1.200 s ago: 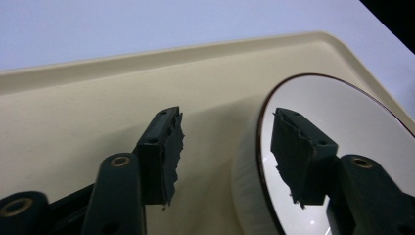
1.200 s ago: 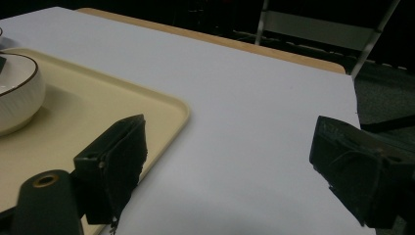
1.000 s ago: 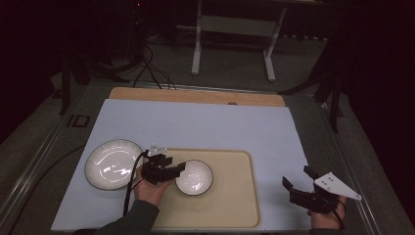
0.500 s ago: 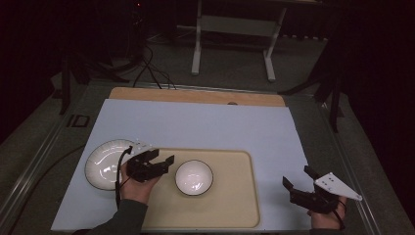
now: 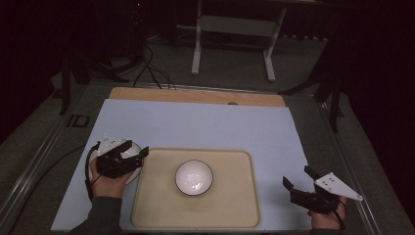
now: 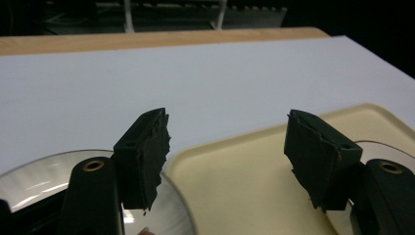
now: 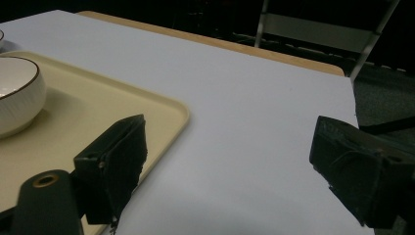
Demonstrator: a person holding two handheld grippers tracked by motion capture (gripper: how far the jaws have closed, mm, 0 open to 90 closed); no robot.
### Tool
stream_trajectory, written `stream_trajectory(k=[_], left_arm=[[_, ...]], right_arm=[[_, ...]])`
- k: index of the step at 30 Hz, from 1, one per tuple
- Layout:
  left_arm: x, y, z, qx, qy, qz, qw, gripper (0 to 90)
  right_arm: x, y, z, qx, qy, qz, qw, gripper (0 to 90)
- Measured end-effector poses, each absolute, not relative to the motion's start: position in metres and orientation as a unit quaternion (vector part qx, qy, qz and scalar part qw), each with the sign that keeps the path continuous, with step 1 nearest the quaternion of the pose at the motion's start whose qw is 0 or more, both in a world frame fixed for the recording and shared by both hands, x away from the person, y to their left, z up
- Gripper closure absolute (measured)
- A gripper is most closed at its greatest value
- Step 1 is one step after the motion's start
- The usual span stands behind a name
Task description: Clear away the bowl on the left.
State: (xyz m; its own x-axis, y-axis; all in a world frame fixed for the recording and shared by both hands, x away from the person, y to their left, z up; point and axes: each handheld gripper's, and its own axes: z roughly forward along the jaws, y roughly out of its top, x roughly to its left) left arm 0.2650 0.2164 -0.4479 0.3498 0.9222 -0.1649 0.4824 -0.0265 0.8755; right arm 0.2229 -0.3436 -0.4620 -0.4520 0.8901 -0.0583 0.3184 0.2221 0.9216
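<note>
Now the small white ribbed ceramic bowl with a dark rim (image 5: pixel 194 177) sits upright near the middle of the cream-coloured rectangular plastic tray (image 5: pixel 235 210), and nothing is touching it. The left hand-held gripper (image 5: pixel 138 156) hangs over the near-left part of the tabletop (image 5: pixel 205 122), above the right edge of the large white round ceramic plate (image 5: pixel 133 172) that lies just left of the tray. Its jaws have just been opening and now stand wide apart with nothing between them; the left gripper view shows bare tray through the gap and the plate's rim (image 6: pixel 181 210) under the left jaw.

From that gripper the bowl lies at about four o'clock in the high view, near but clearly apart, while the plate lies directly beneath it. The right hand-held gripper (image 5: pixel 297 177) rests low at the near-right corner, also spread open and empty, with the bowl at roughly nine o'clock and well apart; its own view puts the bowl (image 7: pixel 17 93) far off at the left edge.

Judging by this, the left hand is much the nearer to both dishes. Bowl and plate are round, so no long axis constrains the approach; the plate's rim under the left jaws looks the likeliest next grasp.
</note>
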Motion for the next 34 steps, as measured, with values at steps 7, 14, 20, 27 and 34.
stream_trajectory(k=[7, 14, 20, 27, 34], left_arm=[[0.257, 0.244, -0.450, 0.675, 0.512, 0.246, 0.471, 33.2], [0.246, 0.266, -0.457, 0.671, 0.510, 0.266, 0.468, 33.1], [0.237, 0.287, -0.462, 0.645, 0.535, 0.278, 0.469, 32.1], [0.231, 0.302, -0.464, 0.626, 0.557, 0.295, 0.460, 31.2], [0.233, 0.310, -0.466, 0.606, 0.577, 0.293, 0.462, 30.4]], right_arm=[[0.223, -0.343, -0.462, 0.422, 0.717, 0.459, 0.310, 13.6], [0.223, -0.343, -0.462, 0.423, 0.717, 0.459, 0.310, 13.6], [0.223, -0.343, -0.462, 0.423, 0.717, 0.459, 0.311, 13.6], [0.223, -0.344, -0.462, 0.423, 0.716, 0.460, 0.311, 13.6], [0.223, -0.343, -0.462, 0.423, 0.717, 0.459, 0.310, 13.6]])
